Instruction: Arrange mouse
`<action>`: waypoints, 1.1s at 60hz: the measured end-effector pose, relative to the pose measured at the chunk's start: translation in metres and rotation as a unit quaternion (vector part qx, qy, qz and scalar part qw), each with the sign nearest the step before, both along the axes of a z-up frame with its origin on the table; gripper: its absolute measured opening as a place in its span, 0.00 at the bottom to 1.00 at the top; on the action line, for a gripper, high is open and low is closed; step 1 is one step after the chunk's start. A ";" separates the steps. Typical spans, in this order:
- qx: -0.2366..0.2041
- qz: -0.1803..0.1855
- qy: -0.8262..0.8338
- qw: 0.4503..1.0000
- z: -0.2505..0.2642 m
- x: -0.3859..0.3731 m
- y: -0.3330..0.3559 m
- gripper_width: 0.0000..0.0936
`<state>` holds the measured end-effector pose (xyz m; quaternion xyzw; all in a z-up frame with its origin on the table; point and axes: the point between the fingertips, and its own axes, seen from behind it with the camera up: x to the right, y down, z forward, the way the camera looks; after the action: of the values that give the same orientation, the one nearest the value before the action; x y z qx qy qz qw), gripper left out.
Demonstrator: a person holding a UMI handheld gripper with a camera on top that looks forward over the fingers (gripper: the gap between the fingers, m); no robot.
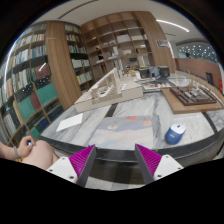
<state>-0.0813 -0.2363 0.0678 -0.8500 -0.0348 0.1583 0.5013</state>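
A small blue and white mouse (176,132) sits on the pale marbled table (110,135), ahead of my fingers and to the right of them. A flat mouse mat with a faint coloured print (136,124) lies just left of the mouse, straight ahead of the fingers. My gripper (115,148) is open and empty, held above the table's near edge. The magenta pads (82,160) stand wide apart with only table between them.
A person's hand (26,150) rests on the table to the left of the fingers. A white sheet of paper (70,121) lies at the left. A wooden tray (190,98) and a white box (116,92) stand further back. Bookshelves (40,70) line the room.
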 end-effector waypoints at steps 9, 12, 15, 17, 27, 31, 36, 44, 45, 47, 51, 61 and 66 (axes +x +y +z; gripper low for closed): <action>-0.008 -0.009 -0.033 0.999 -0.005 0.038 0.007 0.85; -0.011 -0.024 -0.038 0.999 -0.008 0.059 0.012 0.85; -0.015 -0.043 -0.043 0.998 -0.014 0.082 0.018 0.85; -0.017 -0.058 -0.045 0.997 -0.018 0.098 0.023 0.85; -0.026 -0.108 -0.054 0.992 -0.041 0.161 0.056 0.85; -0.032 -0.126 -0.063 0.990 -0.052 0.181 0.072 0.85; -0.035 -0.155 -0.065 0.985 -0.060 0.201 0.088 0.85; -0.042 -0.160 -0.057 0.985 -0.068 0.202 0.115 0.84; -0.043 -0.161 -0.060 0.984 -0.069 0.201 0.119 0.84; -0.044 -0.160 -0.063 0.984 -0.071 0.199 0.126 0.83; -0.042 -0.153 -0.067 0.985 -0.073 0.190 0.140 0.80; -0.039 -0.182 -0.109 0.976 -0.080 0.197 0.160 0.56; -0.062 -0.208 -0.104 0.971 -0.081 0.200 0.160 0.48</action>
<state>0.1191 -0.0766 -0.0133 -0.8799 0.1004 -0.0365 0.4630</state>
